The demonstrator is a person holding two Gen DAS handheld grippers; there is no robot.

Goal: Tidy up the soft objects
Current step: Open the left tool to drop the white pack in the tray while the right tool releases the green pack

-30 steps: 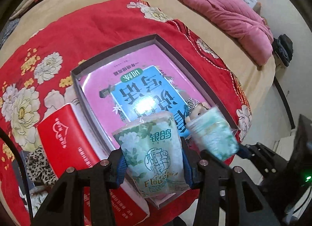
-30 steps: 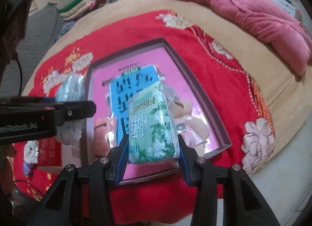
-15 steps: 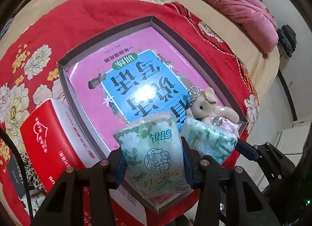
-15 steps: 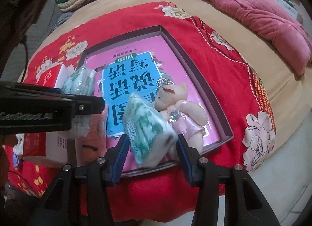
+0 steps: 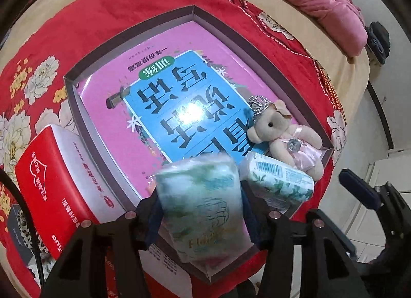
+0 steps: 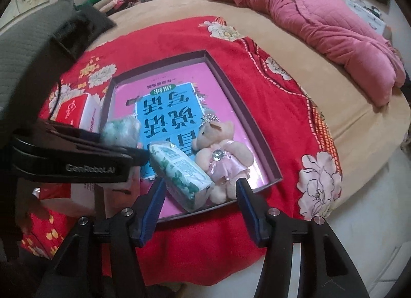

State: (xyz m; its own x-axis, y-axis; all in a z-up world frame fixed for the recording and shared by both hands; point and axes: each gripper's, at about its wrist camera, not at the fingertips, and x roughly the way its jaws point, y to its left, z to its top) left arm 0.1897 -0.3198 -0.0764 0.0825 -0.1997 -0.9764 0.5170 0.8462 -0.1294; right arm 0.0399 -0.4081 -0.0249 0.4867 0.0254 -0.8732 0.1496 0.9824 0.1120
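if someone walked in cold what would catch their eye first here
Probably the bright pink book with its blue panel, filling a shallow tray on a red floral blanket. Next, the crowned teddy bear lying at the tray's near right corner, a tissue pack beside it. The left gripper holds another tissue pack over the tray's near edge.

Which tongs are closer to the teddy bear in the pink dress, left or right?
Right. The right tongs are open just in front of the teddy bear, beside the released tissue pack. The left tongs, shut on another tissue pack, sit further to its left.
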